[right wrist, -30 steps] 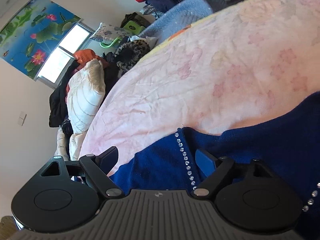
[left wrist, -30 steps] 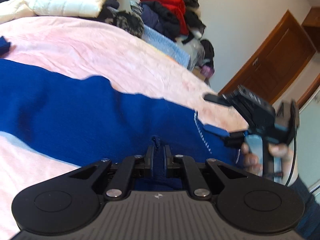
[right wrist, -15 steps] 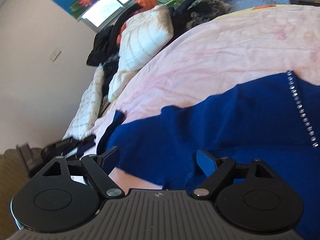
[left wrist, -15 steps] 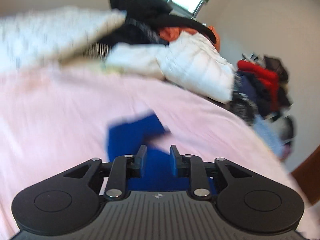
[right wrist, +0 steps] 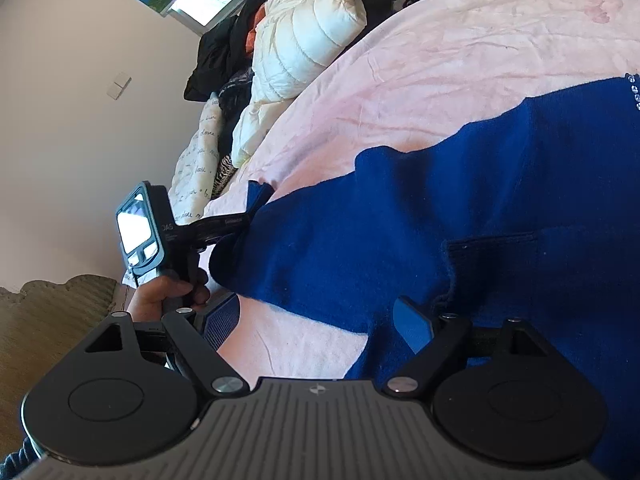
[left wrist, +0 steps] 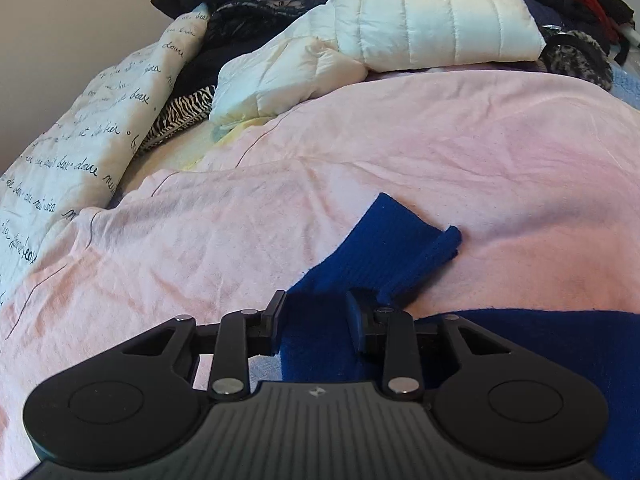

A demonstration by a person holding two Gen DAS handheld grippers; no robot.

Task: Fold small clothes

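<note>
Blue knit sleeve [left wrist: 384, 248] lies ahead between your left gripper [left wrist: 316, 320] jaws, which have just been closing, partly parted. Seat both pads before lifting. Your right gripper [right wrist: 320, 320] gapes wide over the sweater body [right wrist: 460, 208]; pin it there.

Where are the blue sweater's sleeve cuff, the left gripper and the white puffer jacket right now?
sleeve cuff [left wrist: 404, 236]: left wrist view, on the ribbed end of the sleeve.
left gripper [left wrist: 316, 322]: left wrist view, midway between its fingertips, over blue fabric.
white puffer jacket [left wrist: 424, 20]: left wrist view, on a quilted panel.
</note>
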